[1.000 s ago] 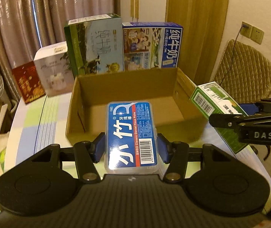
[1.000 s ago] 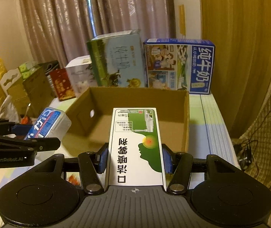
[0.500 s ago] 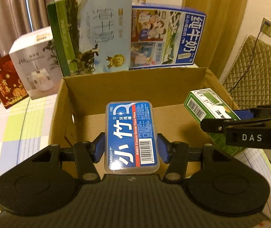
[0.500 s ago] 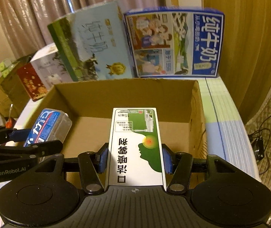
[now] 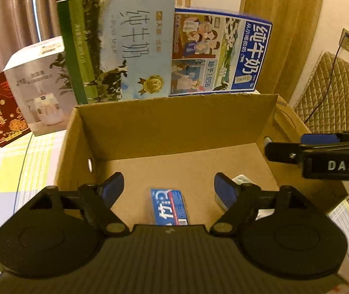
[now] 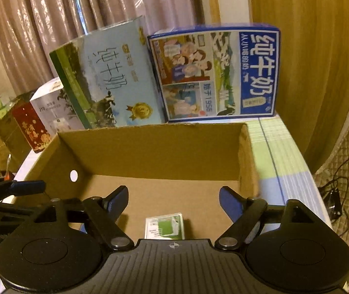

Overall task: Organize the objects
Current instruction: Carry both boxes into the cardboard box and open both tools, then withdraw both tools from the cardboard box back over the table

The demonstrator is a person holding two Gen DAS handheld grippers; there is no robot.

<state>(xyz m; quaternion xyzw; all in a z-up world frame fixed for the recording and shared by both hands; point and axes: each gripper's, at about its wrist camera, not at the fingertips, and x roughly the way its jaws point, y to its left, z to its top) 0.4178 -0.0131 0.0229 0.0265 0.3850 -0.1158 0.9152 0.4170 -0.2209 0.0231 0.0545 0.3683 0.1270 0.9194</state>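
- Two views, left wrist first: the left gripper (image 5: 169, 187) hangs over the open cardboard box (image 5: 174, 127), its blue-padded fingers (image 5: 112, 188) spread wide and empty.
- The blue floss-pick case (image 5: 169, 207) lies on the box floor near the front wall; only big white characters on it read clearly.
- The right gripper (image 5: 321, 158), marked "DAS", reaches over the box's right wall.
- Behind the box's far wall stand a green milk carton (image 5: 118, 49), a blue milk carton (image 5: 221, 54) with "1956", a white box (image 5: 37, 88) and a red box (image 5: 0, 110).
- Right wrist view: the right gripper's fingers (image 6: 230, 204) also stand spread, holding nothing.
- The green-and-white box (image 6: 165, 226) rests on the cardboard floor below them, print too small to read.
- The checked tablecloth (image 6: 279, 159) shows past the right wall.
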